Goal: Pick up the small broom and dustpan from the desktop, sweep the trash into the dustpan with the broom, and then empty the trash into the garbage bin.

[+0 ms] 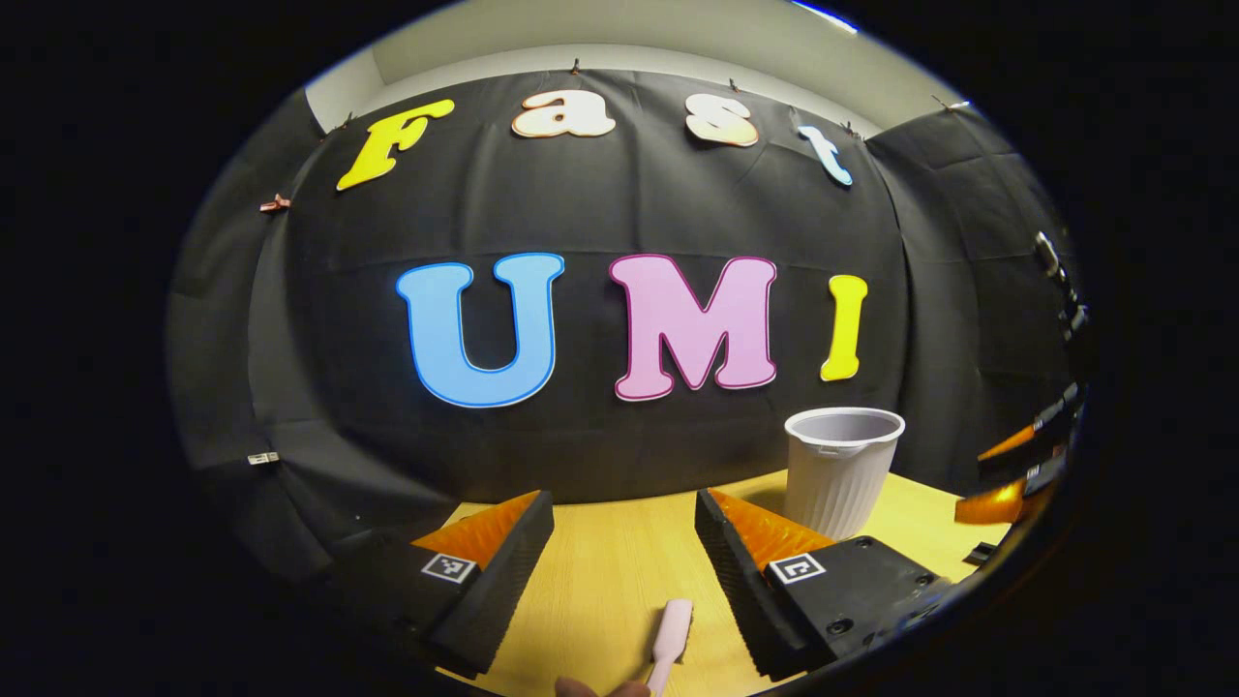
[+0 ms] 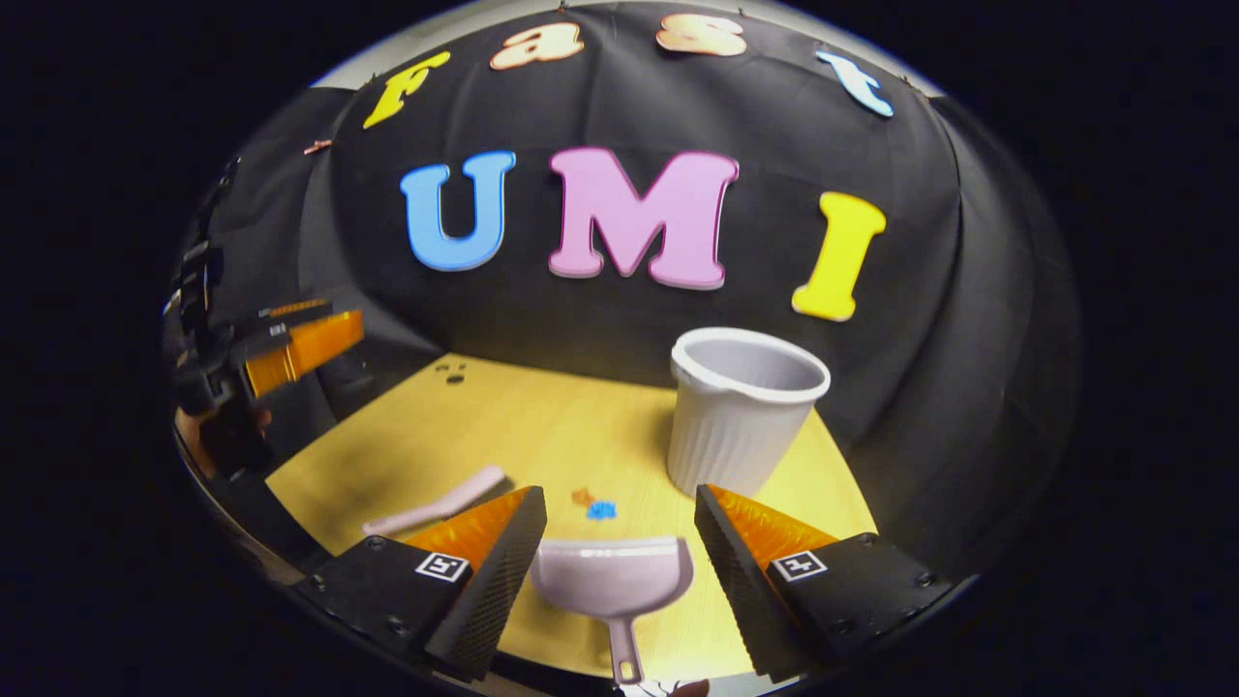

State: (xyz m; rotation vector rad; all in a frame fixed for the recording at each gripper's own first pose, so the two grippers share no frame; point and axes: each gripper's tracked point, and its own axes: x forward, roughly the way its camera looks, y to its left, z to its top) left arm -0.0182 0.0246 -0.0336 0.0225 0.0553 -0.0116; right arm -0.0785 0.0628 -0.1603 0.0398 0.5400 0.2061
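Pale wooden tabletop inside a booth draped in black cloth. Broom handle flat on the wood at left in the right gripper view, long axis running diagonally toward the wall. Dustpan flat between the spread fingers of the right gripper, handle toward the camera, mouth facing small scraps just beyond. Ribbed bin upright near the wall, inside hidden. Left gripper also apart, gripping nothing.

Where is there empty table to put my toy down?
Bare wood lies at the far left, behind the broom handle. It gets crowded near the front: the dustpan, trash bits and garbage bin sit close together.
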